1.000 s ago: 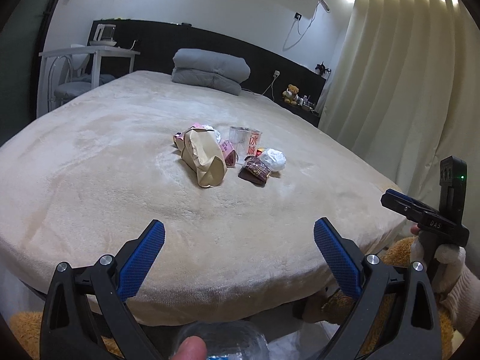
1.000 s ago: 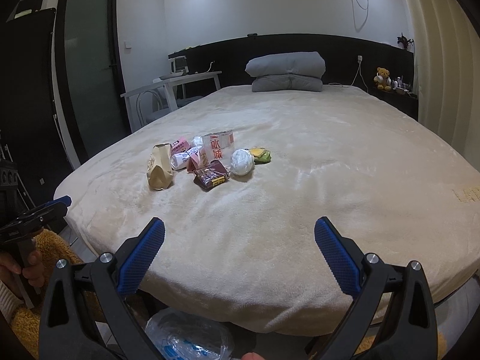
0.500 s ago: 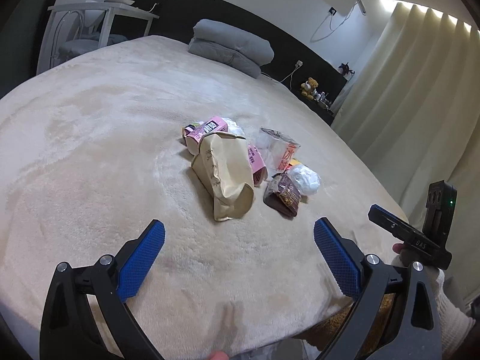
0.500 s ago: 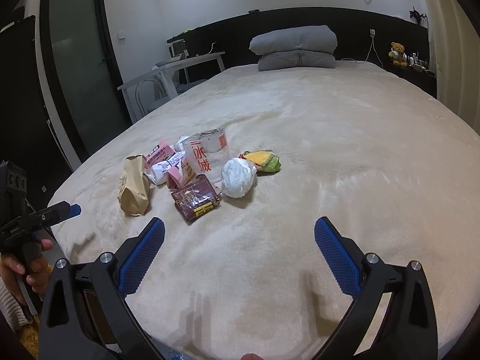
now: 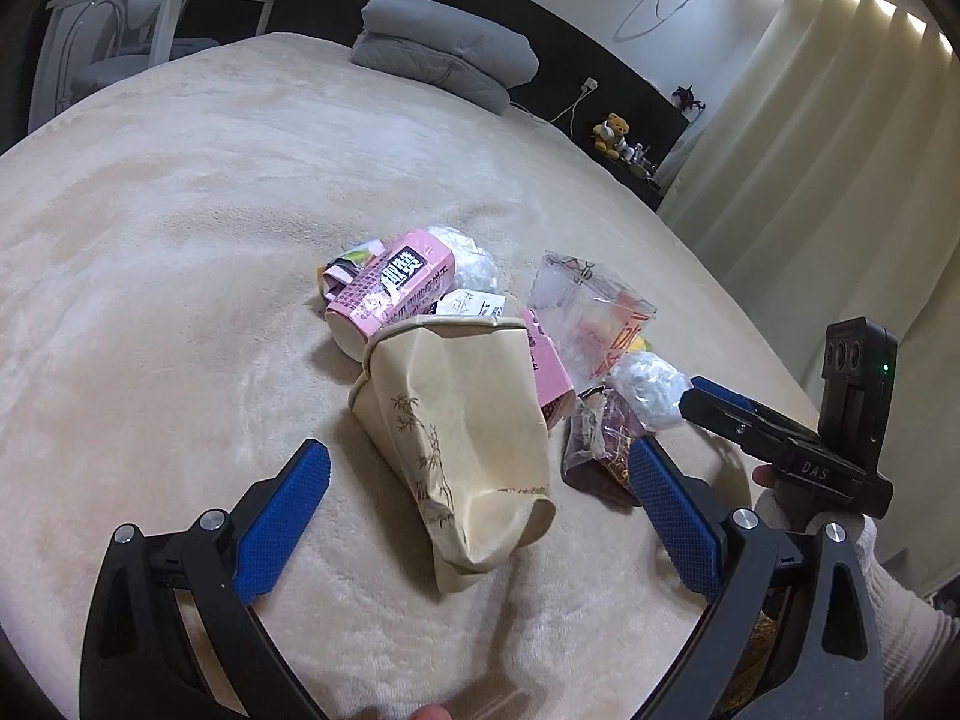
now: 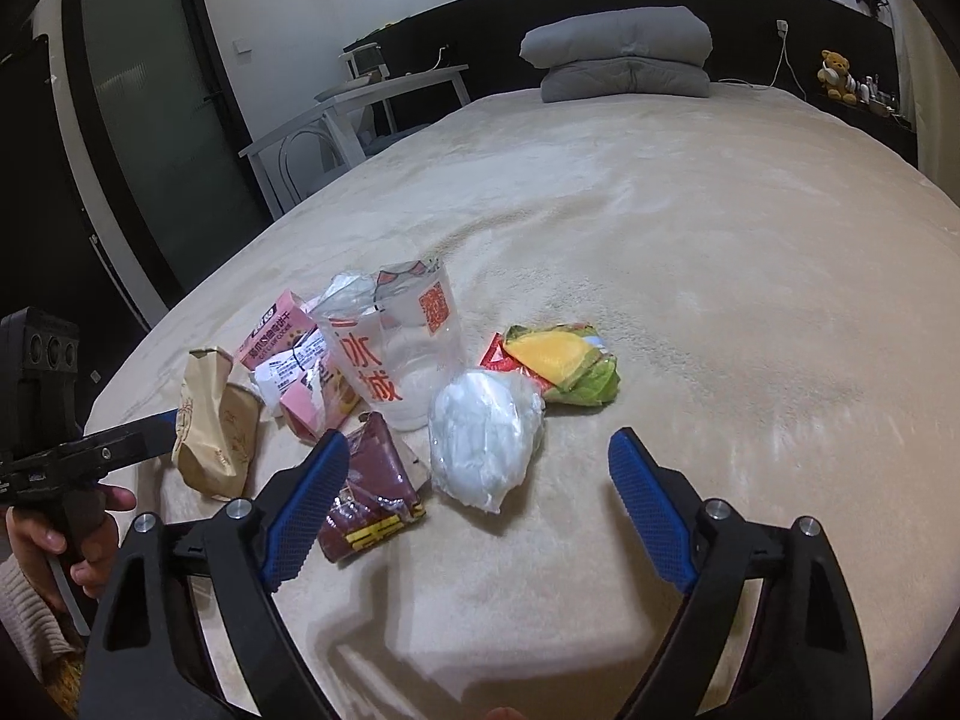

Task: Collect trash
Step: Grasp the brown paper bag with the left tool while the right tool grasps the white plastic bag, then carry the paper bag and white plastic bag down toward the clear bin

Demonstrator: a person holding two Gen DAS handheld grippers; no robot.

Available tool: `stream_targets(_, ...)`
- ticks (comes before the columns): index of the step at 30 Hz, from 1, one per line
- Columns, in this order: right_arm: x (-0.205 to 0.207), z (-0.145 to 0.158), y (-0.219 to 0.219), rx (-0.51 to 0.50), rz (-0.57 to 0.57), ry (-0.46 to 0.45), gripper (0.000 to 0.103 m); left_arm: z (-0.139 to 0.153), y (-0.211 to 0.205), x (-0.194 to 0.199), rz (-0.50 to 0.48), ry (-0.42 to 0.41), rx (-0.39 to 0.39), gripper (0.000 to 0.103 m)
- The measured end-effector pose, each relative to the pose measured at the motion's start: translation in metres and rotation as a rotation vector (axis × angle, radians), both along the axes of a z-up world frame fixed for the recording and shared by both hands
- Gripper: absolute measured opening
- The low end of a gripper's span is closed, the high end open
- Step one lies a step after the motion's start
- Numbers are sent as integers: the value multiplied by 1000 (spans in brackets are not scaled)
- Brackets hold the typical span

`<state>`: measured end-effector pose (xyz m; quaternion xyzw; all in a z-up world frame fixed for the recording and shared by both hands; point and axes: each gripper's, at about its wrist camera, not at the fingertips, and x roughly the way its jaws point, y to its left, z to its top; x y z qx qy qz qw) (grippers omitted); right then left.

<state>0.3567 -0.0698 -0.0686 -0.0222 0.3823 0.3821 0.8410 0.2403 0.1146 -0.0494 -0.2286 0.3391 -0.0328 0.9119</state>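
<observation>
Blue-padded fingers of the left gripper (image 5: pixel 480 516) stand spread wide, grasping nothing, and have come in much closer than half a second ago: the crumpled brown paper bag (image 5: pixel 465 450) now lies right between them on the beige bed (image 5: pixel 150 240), where before it sat well ahead. The right gripper (image 6: pixel 480 498) has likewise closed in, its fingers (image 6: pixel 651 519) released and apart, with the white crumpled plastic wad (image 6: pixel 483 441) just ahead between them and the dark red snack wrapper (image 6: pixel 372 495) partly behind the left-hand pad.

Outward from there, the trash sits in one tight cluster. Behind the paper bag lies a pink carton (image 5: pixel 393 294), touching it; a clear plastic cup with red print (image 6: pixel 408 348) stands beside that, and a yellow-green wrapper (image 6: pixel 564 372) lies just past the white wad. From the left wrist view the right gripper's black body reaches in from the right edge, near the red wrapper.

Far off, folded grey bedding (image 6: pixel 624 60) rests at the headboard, a teddy bear (image 6: pixel 837 75) sits on the side ledge, and a white desk (image 6: pixel 360 114) stands beside the bed.
</observation>
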Motion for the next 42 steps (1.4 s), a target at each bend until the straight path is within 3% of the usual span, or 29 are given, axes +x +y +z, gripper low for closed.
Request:
stream_targets(1, 4, -3, 2, -8, -3, 7, 69, -1, -1, 4, -7, 3, 5, 96)
stream_targets(5, 15, -9, 10, -2, 15, 54, 66, -7, -1, 13, -11, 12, 18, 89)
stream_targets(7, 19, -10, 12, 1, 9, 62, 63, -10, -1, 16, -7, 19, 15, 81)
stream_targets(9, 21, -13, 14, 3, 3, 77, 51, -10, -1, 17, -9, 18, 17, 62)
stream_targets(10, 21, -15, 16, 0, 5, 78, 49, -11, 1, 16, -13, 14, 14, 60)
stream_targets(15, 20, -17, 16, 7, 23, 73, 48, -11, -1, 5, -32, -20, 17, 49)
stream_targets(27, 32, -18, -3, 80, 13, 140, 47, -6, -13, -16, -41, -91, 67, 47)
stream_targets(35, 24, -11, -29, 111, -17, 152, 47, 3, -4, -40, 11, -120, 18, 47)
stream_targets(42, -9, -7, -47, 149, -52, 182, 47, 7, -16, -55, -11, -99, 2, 47)
